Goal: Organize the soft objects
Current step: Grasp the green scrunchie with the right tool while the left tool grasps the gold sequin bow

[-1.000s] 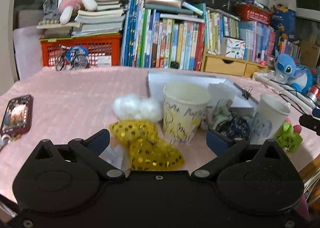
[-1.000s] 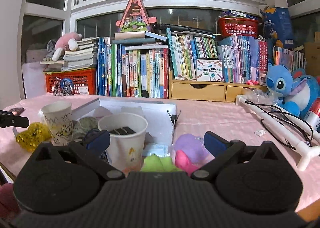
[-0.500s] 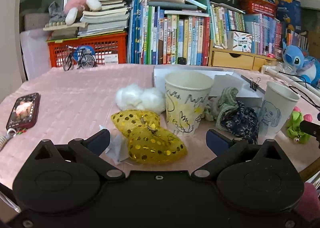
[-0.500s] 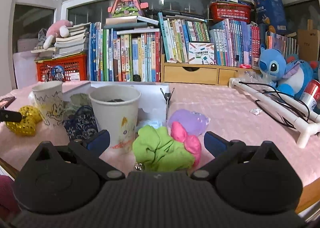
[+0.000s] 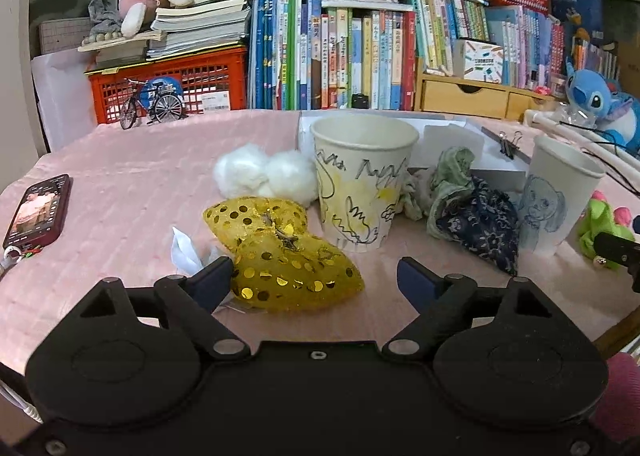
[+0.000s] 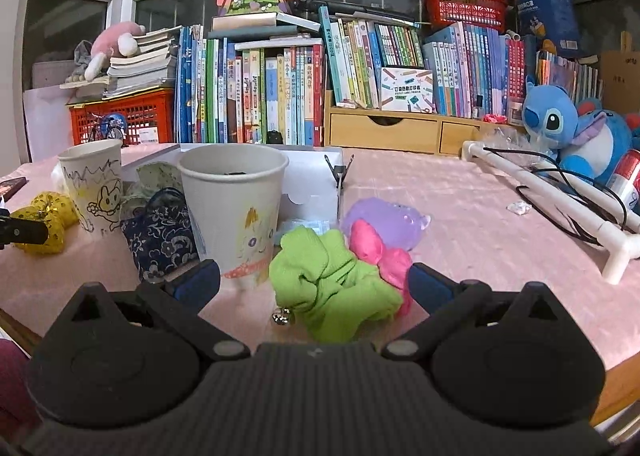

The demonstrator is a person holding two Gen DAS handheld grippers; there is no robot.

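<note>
Currently, the left tool (image 5: 313, 283) is closing, still unclenched around the gold sequined bow (image 5: 280, 252) lying on the pink surface (image 5: 120, 184) at 9 o'clock of the doodled paper cup (image 5: 362, 184), while the right tool (image 6: 314, 283), jaws spread and released, brackets the green fabric scrunchie (image 6: 332, 288) at 4 o'clock of the second paper cup (image 6: 234, 212).

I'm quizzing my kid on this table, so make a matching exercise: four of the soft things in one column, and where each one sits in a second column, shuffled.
Things:
1. gold bow
2. cotton balls
3. navy pouch
4. green cloth

Places:
A. between the two paper cups
B. between the right gripper's fingers
C. behind the bow, left of the yellow cup
D. between the left gripper's closing fingers

Pairs: 1-D, 2-C, 3-A, 4-B
</note>
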